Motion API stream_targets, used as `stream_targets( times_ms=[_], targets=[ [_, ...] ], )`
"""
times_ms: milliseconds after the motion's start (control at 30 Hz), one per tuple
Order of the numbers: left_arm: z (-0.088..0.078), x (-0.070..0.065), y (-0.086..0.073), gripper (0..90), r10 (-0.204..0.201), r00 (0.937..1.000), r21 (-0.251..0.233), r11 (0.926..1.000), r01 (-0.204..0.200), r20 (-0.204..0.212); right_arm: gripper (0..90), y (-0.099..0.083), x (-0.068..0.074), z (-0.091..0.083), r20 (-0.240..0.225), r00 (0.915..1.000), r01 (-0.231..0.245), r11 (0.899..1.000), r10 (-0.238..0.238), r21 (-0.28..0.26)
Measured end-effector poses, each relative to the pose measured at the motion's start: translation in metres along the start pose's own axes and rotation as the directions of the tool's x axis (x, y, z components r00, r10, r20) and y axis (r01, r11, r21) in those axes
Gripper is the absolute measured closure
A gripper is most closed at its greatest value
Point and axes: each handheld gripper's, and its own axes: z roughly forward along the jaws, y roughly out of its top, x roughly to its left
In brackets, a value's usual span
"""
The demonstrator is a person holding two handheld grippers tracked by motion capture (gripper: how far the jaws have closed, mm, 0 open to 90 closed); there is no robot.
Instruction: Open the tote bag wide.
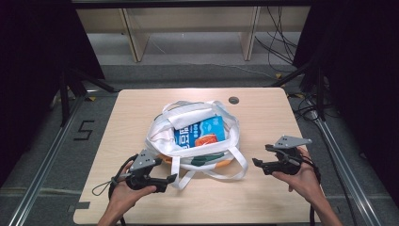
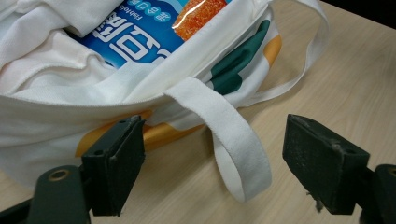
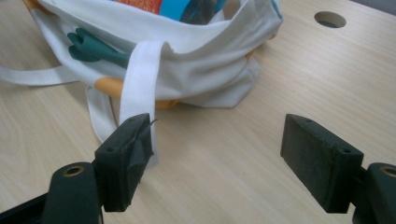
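White canvas bag [image 1: 197,136] holding a blue packet [image 1: 200,132] lies mid-table [image 1: 263,197], bare wood all round, straps [image 1: 235,165] trailing between wide-open left gripper [image 1: 162,181] and wide-open right gripper [image 1: 261,165], both empty.

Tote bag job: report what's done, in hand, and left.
Done: the blue snack packet sits inside the white tote bag. In hand: nothing; the left gripper and right gripper are open beside the handle straps. Left: probably gripping the straps.

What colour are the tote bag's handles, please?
White; the handle shows best in the left gripper view.
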Motion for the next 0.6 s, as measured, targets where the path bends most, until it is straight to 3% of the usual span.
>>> stream_targets(
  times_ms=[33, 67, 100, 133, 200, 267, 300, 333, 367, 400, 500, 533, 600],
  targets=[
    [-0.001, 0.000, -0.001, 20.3, 0.015, 0.9998, 0.012, 0.9998, -0.015, 0.009, 25.8, -0.002, 0.002, -0.001, 0.001, 0.9997, -0.025, 1.000, 0.025, 0.013],
    [0.000, -0.003, -0.002, 20.2, 0.001, 1.0000, 0.002, 1.0000, -0.001, 0.008, 25.8, -0.003, 0.002, 0.000, 0.004, 0.9999, -0.013, 1.000, 0.013, 0.004],
    [0.000, -0.005, -0.004, 20.2, 0.003, 1.0000, -0.002, 1.0000, -0.003, 0.006, 25.8, -0.005, 0.005, -0.001, -0.003, 0.9987, -0.050, 0.998, 0.050, 0.027],
    [-0.001, -0.005, -0.005, 20.2, 0.019, 0.9998, 0.007, 0.9998, -0.020, 0.009, 25.8, -0.007, 0.004, 0.001, -0.003, 0.9999, -0.017, 1.000, 0.017, 0.018],
    [-0.001, -0.008, -0.007, 20.1, 0.023, 0.9997, -0.002, 0.9997, -0.023, 0.002, 25.7, -0.009, 0.006, 0.000, -0.004, 0.9994, -0.034, 0.999, 0.034, 0.029],
    [-0.002, -0.010, -0.010, 20.1, 0.008, 1.0000, -0.015, 0.9999, -0.008, 0.003, 25.6, -0.011, 0.005, 0.000, -0.001, 0.9999, -0.014, 1.000, 0.014, 0.023],
    [-0.003, -0.011, -0.011, 20.1, 0.012, 0.9999, -0.007, 0.9999, -0.012, 0.000, 25.5, -0.013, 0.008, -0.001, -0.007, 0.9992, -0.038, 0.999, 0.038, 0.031],
    [-0.003, -0.010, -0.012, 20.1, 0.029, 0.9996, -0.010, 0.9995, -0.029, 0.000, 25.5, -0.014, 0.007, -0.001, -0.005, 0.9996, -0.028, 0.999, 0.028, 0.027],
    [-0.004, -0.012, -0.014, 20.1, 0.003, 1.0000, -0.011, 0.9999, -0.003, 0.002, 25.5, -0.016, 0.009, -0.001, -0.002, 0.9992, -0.039, 0.999, 0.039, 0.025],
    [-0.004, -0.012, -0.015, 20.0, 0.002, 1.0000, -0.012, 0.9999, -0.002, 0.002, 25.3, -0.018, 0.008, -0.002, -0.003, 0.9999, -0.017, 1.000, 0.017, 0.021],
    [-0.004, -0.015, -0.020, 19.8, 0.005, 1.0000, -0.015, 0.9999, -0.005, 0.002, 25.1, -0.024, 0.011, -0.003, 0.000, 0.9997, -0.023, 0.999, 0.023, 0.024],
    [-0.004, -0.014, -0.021, 19.8, 0.033, 0.9994, -0.015, 0.9993, -0.033, 0.002, 24.9, -0.026, 0.011, -0.003, 0.003, 0.9999, -0.012, 1.000, 0.012, 0.025],
    [-0.004, -0.018, -0.026, 19.8, 0.004, 1.0000, -0.002, 1.0000, -0.004, -0.008, 24.9, -0.030, 0.014, -0.004, 0.001, 0.9995, -0.030, 0.999, 0.030, 0.035]
  ],
)
